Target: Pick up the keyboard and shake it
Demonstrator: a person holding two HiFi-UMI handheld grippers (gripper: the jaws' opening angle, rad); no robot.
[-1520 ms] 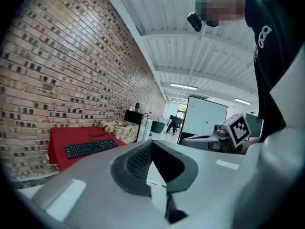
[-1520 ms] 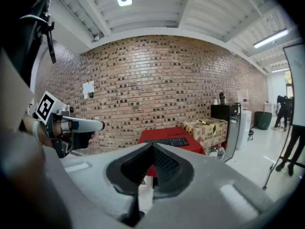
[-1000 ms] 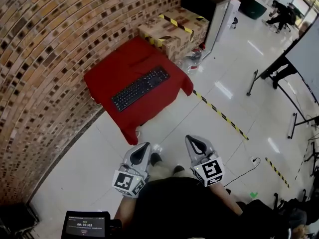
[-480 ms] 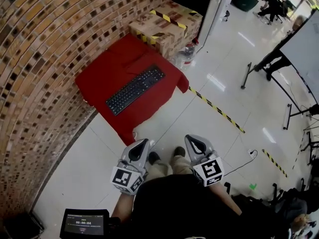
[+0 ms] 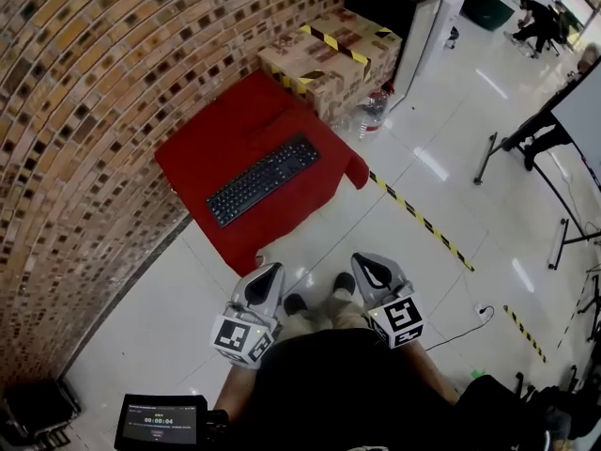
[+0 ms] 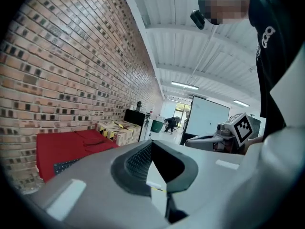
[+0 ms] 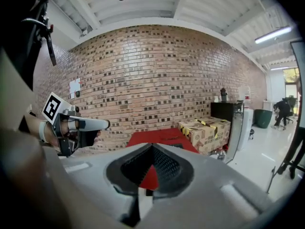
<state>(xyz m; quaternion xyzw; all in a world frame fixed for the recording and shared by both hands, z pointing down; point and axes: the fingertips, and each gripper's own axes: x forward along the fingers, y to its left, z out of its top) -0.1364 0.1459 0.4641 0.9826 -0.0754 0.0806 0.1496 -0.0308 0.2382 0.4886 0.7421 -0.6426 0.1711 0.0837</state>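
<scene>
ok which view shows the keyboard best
The head view: the whole keyboard shows from above, lying diagonally on the red cloth. The left gripper view catches only one end of it at a low angle; the right gripper view shows at most a dark sliver on the cloth, too small to be sure.

The black keyboard (image 5: pixel 263 179) lies flat, keys up, on the red-covered table (image 5: pixel 211 134) ahead of me. It sits diagonally, its long side running from near left to far right, nothing touching it.
</scene>
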